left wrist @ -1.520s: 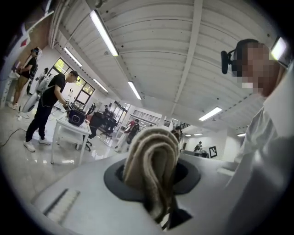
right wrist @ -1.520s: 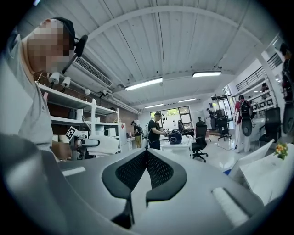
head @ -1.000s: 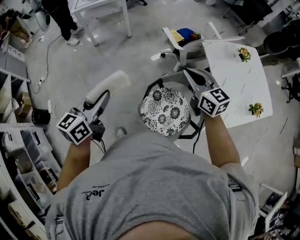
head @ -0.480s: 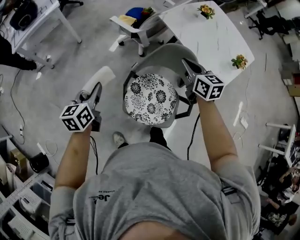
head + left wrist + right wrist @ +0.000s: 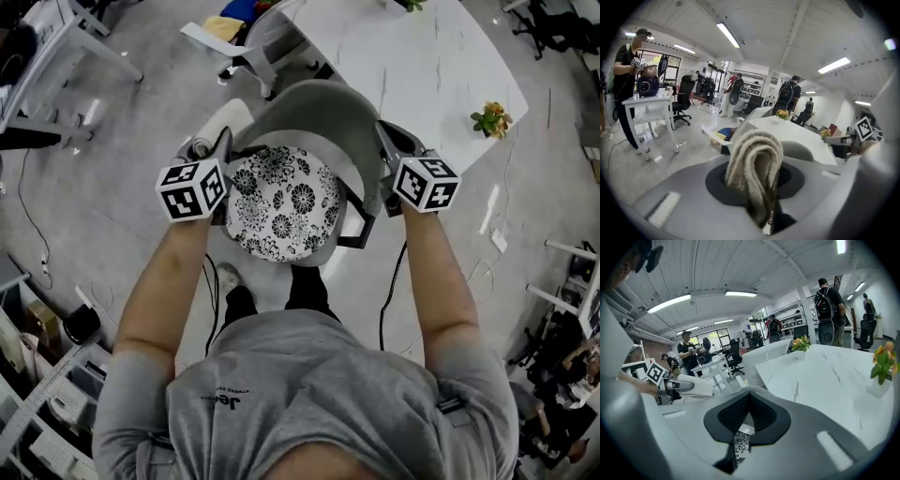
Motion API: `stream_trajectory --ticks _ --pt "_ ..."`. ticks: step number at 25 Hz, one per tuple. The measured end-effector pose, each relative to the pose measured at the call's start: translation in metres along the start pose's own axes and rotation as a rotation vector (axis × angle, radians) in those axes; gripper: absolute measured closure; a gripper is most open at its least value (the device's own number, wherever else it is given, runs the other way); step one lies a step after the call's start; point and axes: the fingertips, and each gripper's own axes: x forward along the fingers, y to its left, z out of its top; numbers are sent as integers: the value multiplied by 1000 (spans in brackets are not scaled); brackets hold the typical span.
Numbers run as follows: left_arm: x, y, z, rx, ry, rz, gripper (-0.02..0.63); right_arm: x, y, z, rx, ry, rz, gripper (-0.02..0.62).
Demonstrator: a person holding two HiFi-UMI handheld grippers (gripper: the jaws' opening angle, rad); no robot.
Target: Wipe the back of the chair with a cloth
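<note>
Left gripper (image 5: 221, 142), jaws clamped on the folded cloth (image 5: 231, 114), has swung in from well left of the chair and now sits at the left edge of the chair back (image 5: 309, 112). Right gripper (image 5: 386, 150), jaws closed together, stays at the right edge; a pinch on the rim is unconfirmed. Judgement: wiping can begin.

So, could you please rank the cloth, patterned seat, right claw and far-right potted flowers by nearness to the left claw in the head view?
1. Cloth: in the left claw.
2. Patterned seat: adjacent, rightward.
3. Right claw: across the chair.
4. Potted flowers: far right, on the table.
</note>
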Motion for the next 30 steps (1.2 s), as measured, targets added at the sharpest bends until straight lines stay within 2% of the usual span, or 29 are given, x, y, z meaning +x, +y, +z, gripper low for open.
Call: stream_trajectory --ticks 5,9,14,24,27,30 --pt "82 -31 -12 58 72 83 448 3 -39 -10 34 14 -9 594" --pt "130 -69 -23 127 111 82 448 -2 -63 -18 59 14 -17 594" --pt "174 -121 -22 221 117 25 448 -17 -86 -34 93 14 -39 594" --pt "204 -193 -33 303 155 -60 454 -46 -119 -40 131 -25 -63 594" --pt "204 -218 -42 354 181 -119 456 -55 -126 -38 134 -38 -72 594" --pt "199 -249 -53 454 206 -212 457 -61 -130 -38 136 -51 -75 594"
